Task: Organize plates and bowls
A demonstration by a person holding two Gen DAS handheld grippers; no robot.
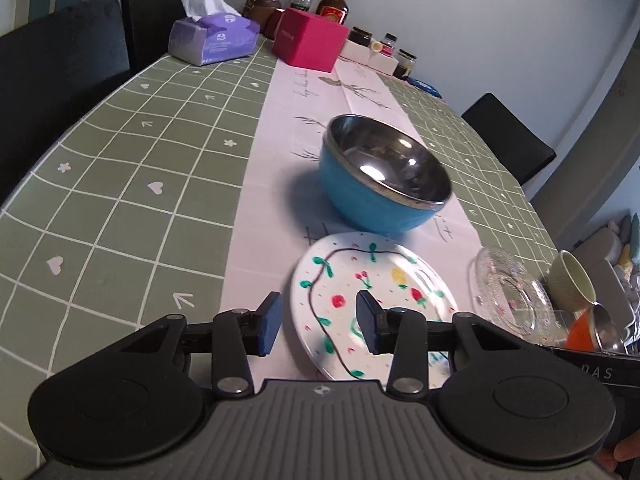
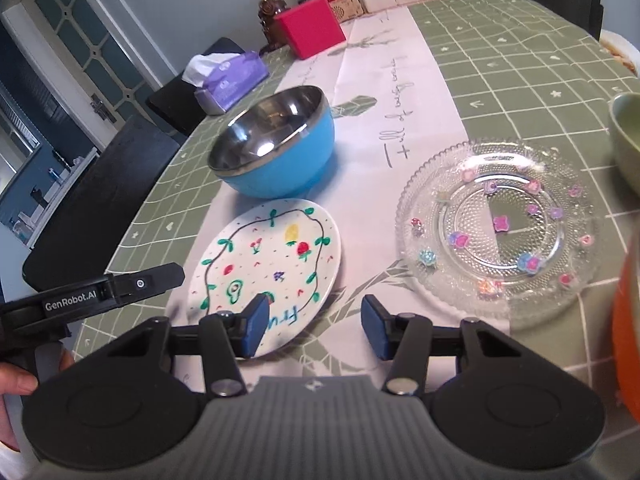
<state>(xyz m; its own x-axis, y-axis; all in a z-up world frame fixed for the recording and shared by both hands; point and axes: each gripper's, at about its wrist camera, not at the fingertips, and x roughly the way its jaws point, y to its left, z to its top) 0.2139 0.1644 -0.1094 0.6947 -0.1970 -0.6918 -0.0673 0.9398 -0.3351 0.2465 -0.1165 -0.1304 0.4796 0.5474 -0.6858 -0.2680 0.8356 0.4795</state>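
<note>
A white plate (image 1: 372, 292) painted with fruit lies on the pale table runner; it also shows in the right wrist view (image 2: 276, 256). Behind it stands a blue bowl (image 1: 376, 200) with a steel inside, also in the right wrist view (image 2: 280, 160). A clear glass plate (image 2: 500, 228) with small flowers lies to the right, also in the left wrist view (image 1: 508, 292). A pale green bowl (image 1: 568, 280) and an orange bowl (image 2: 628, 340) sit at the right edge. My left gripper (image 1: 318, 324) is open over the painted plate's near left rim. My right gripper (image 2: 312, 328) is open and empty, just right of that plate's near edge.
A purple tissue pack (image 1: 214, 38), a pink box (image 1: 310, 42), bottles (image 1: 334, 2) and jars (image 1: 406, 62) stand at the table's far end. Dark chairs (image 1: 60, 64) line the left side, and one stands on the right (image 1: 508, 136). A dish rack (image 1: 612, 280) is at far right.
</note>
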